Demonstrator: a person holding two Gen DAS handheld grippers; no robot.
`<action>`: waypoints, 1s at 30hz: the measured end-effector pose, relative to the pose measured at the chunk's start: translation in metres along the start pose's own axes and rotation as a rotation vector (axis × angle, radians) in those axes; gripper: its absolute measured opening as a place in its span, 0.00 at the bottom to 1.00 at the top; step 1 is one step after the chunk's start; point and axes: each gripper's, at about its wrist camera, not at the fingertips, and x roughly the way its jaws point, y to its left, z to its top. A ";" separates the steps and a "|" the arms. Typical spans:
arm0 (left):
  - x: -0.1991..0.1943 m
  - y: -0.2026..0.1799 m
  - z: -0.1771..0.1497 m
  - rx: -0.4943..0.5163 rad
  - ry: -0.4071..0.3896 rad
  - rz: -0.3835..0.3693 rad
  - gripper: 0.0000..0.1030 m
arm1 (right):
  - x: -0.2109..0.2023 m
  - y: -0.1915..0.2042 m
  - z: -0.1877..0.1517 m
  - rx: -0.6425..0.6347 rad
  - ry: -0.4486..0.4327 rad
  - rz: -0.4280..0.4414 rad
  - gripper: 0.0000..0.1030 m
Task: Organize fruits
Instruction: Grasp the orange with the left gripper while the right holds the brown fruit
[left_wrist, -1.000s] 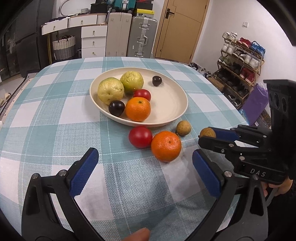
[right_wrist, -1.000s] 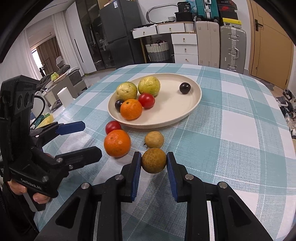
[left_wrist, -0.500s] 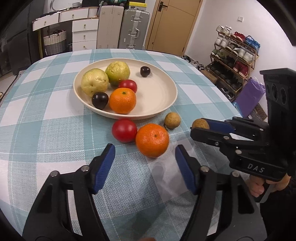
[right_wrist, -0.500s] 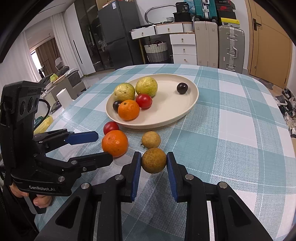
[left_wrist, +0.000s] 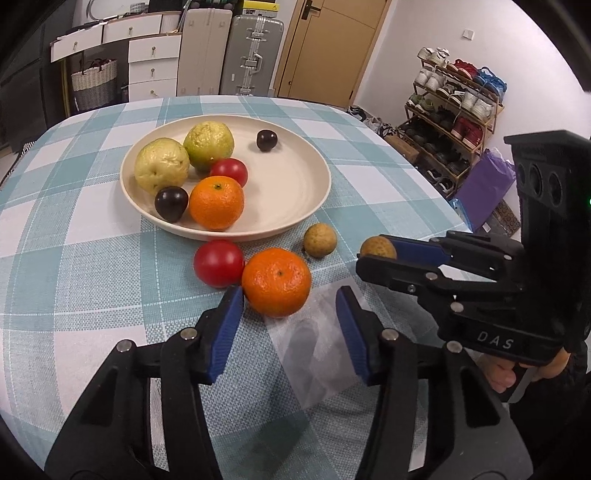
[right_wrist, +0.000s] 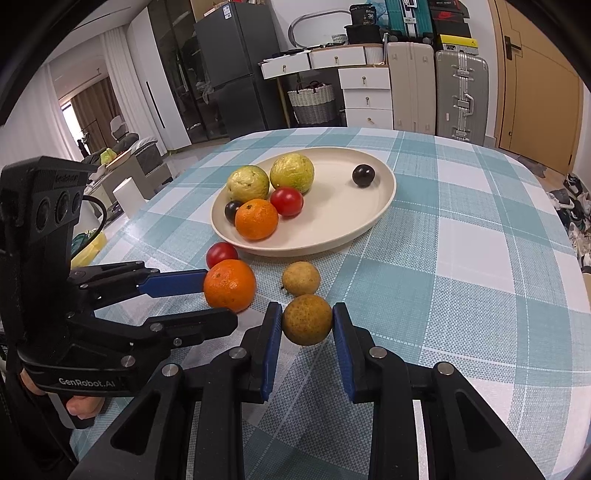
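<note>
While a brown speckled fruit (right_wrist: 307, 319) is clamped between the blue pads of the right gripper (right_wrist: 307, 325), the left gripper (left_wrist: 290, 314) is held with its jaws apart on either side of the near half of an orange (left_wrist: 276, 282) that rests on the table (left_wrist: 74, 258). In the left wrist view the orange is seen just ahead of the blue pads, with no contact to be made out on either side. A red tomato (left_wrist: 218, 263) is found touching the orange on its left, and a second small brown fruit (left_wrist: 320, 240) lies on the checked cloth just beside the plate (left_wrist: 295, 206), near the clamped one. Whether the clamped fruit is lifted off the cloth or resting on it cannot be told. On the cream plate, two pale green guavas (left_wrist: 161, 166) are set side by side at the far left; a second tomato (left_wrist: 229, 171), another orange (left_wrist: 216, 202) and a dark plum (left_wrist: 171, 204) are grouped in front of them, while a smaller dark fruit (left_wrist: 266, 140) sits apart toward the far rim.
</note>
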 end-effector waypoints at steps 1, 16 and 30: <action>0.000 0.000 0.001 -0.001 -0.001 0.001 0.47 | 0.000 0.000 0.000 0.000 0.000 0.000 0.28; 0.005 0.004 0.005 -0.003 -0.002 0.017 0.36 | 0.001 0.000 0.001 0.000 -0.003 0.001 0.28; -0.001 0.002 0.003 0.004 -0.020 -0.003 0.35 | -0.002 -0.001 0.003 0.002 -0.013 -0.002 0.28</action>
